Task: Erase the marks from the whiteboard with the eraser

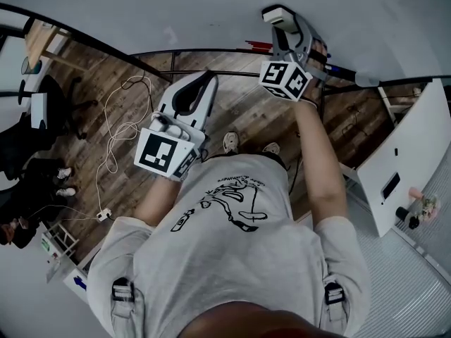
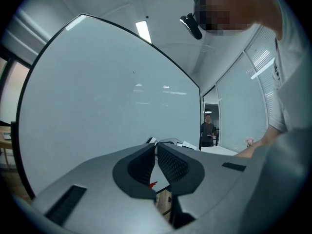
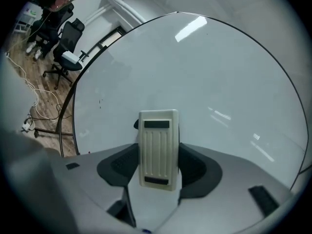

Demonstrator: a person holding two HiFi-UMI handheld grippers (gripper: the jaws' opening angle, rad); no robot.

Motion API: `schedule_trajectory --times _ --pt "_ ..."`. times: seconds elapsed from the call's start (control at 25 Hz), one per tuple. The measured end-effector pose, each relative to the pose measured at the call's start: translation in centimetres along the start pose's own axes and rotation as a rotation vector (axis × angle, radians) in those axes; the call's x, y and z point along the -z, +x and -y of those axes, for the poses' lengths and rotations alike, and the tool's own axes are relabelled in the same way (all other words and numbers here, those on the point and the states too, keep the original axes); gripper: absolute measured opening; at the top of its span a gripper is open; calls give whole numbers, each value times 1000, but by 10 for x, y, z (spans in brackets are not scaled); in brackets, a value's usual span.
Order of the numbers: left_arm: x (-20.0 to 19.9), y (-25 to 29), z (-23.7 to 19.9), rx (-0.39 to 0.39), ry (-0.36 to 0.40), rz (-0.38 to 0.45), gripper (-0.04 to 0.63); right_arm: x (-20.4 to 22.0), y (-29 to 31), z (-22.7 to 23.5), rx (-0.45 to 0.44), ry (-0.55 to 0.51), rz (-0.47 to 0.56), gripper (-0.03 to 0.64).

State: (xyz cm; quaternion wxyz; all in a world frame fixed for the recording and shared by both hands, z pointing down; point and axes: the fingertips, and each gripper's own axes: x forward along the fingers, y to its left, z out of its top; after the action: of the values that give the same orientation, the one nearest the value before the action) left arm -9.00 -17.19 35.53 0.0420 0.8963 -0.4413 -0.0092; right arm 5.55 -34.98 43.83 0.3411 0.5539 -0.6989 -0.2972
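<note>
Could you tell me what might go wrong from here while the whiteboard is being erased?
1. The right gripper clamps the eraser only by its lower sides, so pressing on the whiteboard could tilt it or work it loose.
2. The small dark marks near the board's left edge lie away from the eraser and could be missed.
3. A white cable loops on the floor left of the person's feet; a sideways step might catch it.

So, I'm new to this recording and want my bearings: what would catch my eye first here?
First, the cream ribbed eraser, clamped upright in the right claw. Behind it, the big, nearly clean whiteboard fills most of the right gripper view. The left claw is shut on nothing and also faces the board.
</note>
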Motion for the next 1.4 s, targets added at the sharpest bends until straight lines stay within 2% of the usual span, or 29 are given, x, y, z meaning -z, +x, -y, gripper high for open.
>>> schedule_trajectory --times 0.2,0.52,0.88,1.2,1.4 --pt "-6 2 4 3 8 18 32 -14 -24 12 -59 148 47 255" --pt "-17 7 10 13 10 45 32 -57 -104 37 -221 519 187 255" --pt "-27 8 16 20 -3 67 32 -66 -188 59 -322 783 285 255" --pt "-41 4 24 39 -11 95 32 -58 -232 66 -349 885 291 256" --pt "-49 5 30 60 -5 104 32 -62 -237 73 -335 884 308 255"
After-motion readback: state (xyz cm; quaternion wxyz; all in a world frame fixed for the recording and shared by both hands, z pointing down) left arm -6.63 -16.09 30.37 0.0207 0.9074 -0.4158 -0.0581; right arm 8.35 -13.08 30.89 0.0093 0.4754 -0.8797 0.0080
